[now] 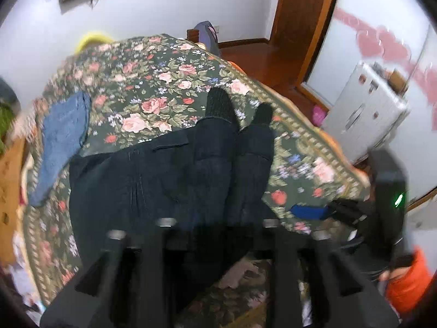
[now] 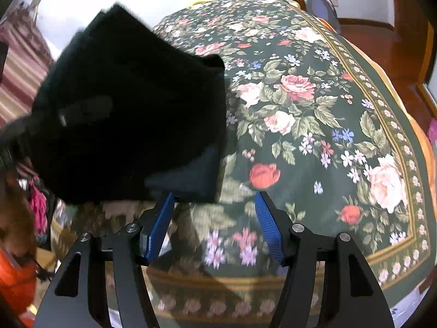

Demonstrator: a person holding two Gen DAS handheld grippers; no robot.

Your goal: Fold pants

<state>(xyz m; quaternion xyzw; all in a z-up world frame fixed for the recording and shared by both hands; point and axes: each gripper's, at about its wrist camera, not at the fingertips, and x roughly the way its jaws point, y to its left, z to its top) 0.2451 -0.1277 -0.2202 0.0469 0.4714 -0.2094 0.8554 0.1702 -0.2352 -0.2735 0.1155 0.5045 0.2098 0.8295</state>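
Dark navy pants point(image 1: 174, 180) hang bunched from my left gripper point(image 1: 215, 227), clamped on them, legs trailing onto the floral bedspread point(image 1: 164, 82). My right gripper point(image 2: 214, 218) hovers with fingers apart, holding nothing. I judge I'm still laying them out; next, grab a free corner and spread them flat.

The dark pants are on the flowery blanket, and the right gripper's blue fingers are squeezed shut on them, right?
Not quite. The right gripper is open: in the right wrist view its blue fingers stand wide apart with only the blanket between them. The dark pants do lie on the flowery blanket.
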